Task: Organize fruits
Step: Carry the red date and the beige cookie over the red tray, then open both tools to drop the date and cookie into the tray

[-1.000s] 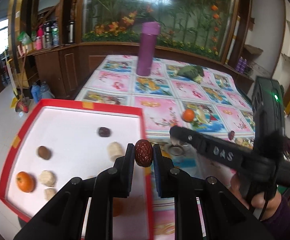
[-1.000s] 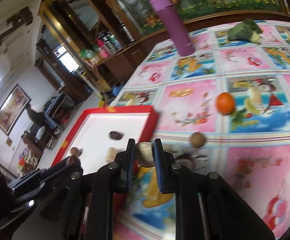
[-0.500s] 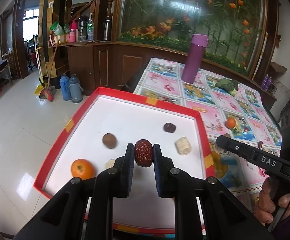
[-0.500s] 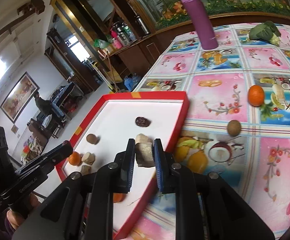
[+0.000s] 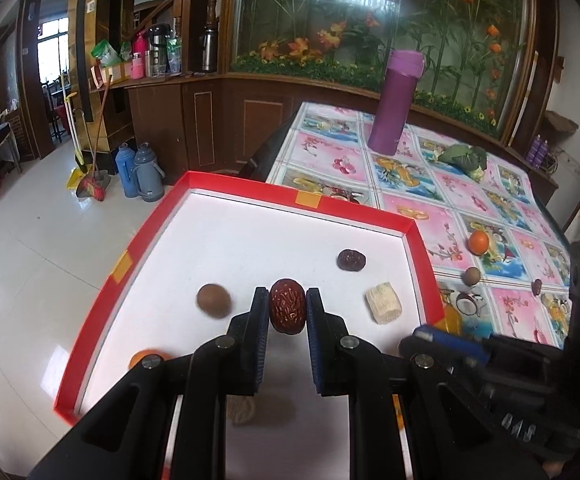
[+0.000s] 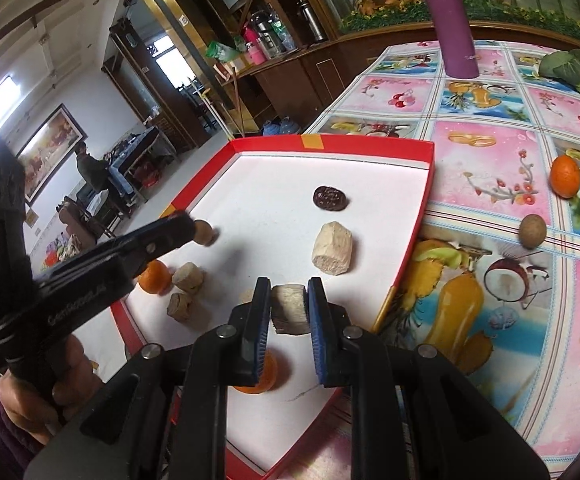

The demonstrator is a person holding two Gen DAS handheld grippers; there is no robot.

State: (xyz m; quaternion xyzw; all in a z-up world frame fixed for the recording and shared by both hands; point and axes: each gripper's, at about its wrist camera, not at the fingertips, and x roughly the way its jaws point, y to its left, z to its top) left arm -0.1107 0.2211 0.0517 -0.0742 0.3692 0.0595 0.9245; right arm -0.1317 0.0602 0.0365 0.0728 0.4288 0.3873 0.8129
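My left gripper (image 5: 287, 312) is shut on a wrinkled red date (image 5: 287, 306), held above the white floor of the red-rimmed tray (image 5: 290, 196). My right gripper (image 6: 289, 310) is shut on a pale beige chunk (image 6: 287, 308) over the tray's near right part (image 6: 420, 216). Inside the tray lie a dark date (image 6: 330, 198), a beige chunk (image 6: 333, 246), a brown round fruit (image 5: 213, 300), two small beige pieces (image 6: 187, 278) and an orange (image 6: 153, 276). Another orange (image 6: 255, 378) shows under my right fingers.
On the flowered tablecloth right of the tray lie an orange (image 6: 565, 176), a brown round fruit (image 6: 532, 231) and a small dark date (image 5: 536, 287). A purple bottle (image 5: 396, 102) and a green vegetable (image 5: 464, 158) stand farther back. The tray overhangs the table edge above the tiled floor.
Both grippers have moved left from above the tablecloth to above the tray, each still holding its piece. The left one has sunk closer to the tray floor.
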